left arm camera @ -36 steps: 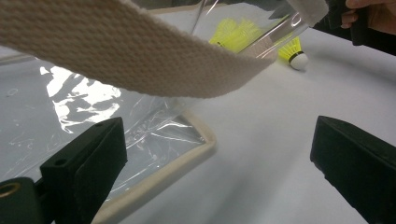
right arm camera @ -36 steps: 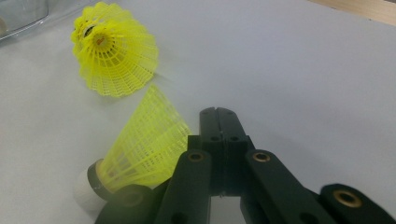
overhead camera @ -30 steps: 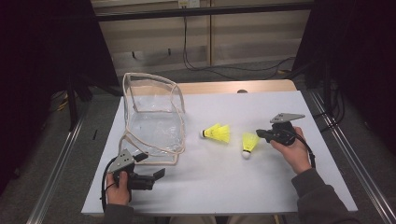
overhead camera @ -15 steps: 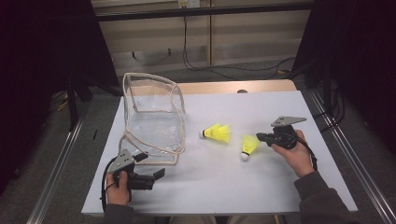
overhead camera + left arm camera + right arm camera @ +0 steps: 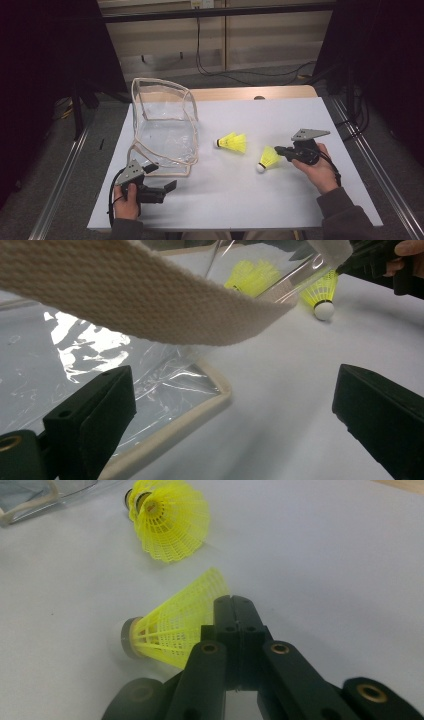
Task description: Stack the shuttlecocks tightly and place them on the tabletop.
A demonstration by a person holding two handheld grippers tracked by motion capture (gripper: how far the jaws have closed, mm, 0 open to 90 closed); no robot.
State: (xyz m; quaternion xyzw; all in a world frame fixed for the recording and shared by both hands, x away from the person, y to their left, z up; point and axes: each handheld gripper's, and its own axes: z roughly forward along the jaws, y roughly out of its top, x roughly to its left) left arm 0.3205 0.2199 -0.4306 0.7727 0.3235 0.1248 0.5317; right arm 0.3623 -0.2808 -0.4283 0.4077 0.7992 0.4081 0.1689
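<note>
My right gripper is shut on the rim of a yellow shuttlecock, whose white cork points down and left, at or just above the white sheet. The left gripper view shows this shuttlecock and the right gripper at the far side. A second yellow shuttlecock lies on its side a little to the left. A clear plastic bag with cream webbing trim stands open at the left. My left gripper is open beside the bag's near corner, nothing between its jaws.
A white sheet covers the table, with a wooden edge at the back. The bag's cream strap hangs across the top of the left gripper view. Metal rails run along both sides. Cables lie on the floor beyond.
My right gripper has drifted slightly toward me, and the shuttlecock in it came along. The left gripper and the other shuttlecock stayed where they were.
</note>
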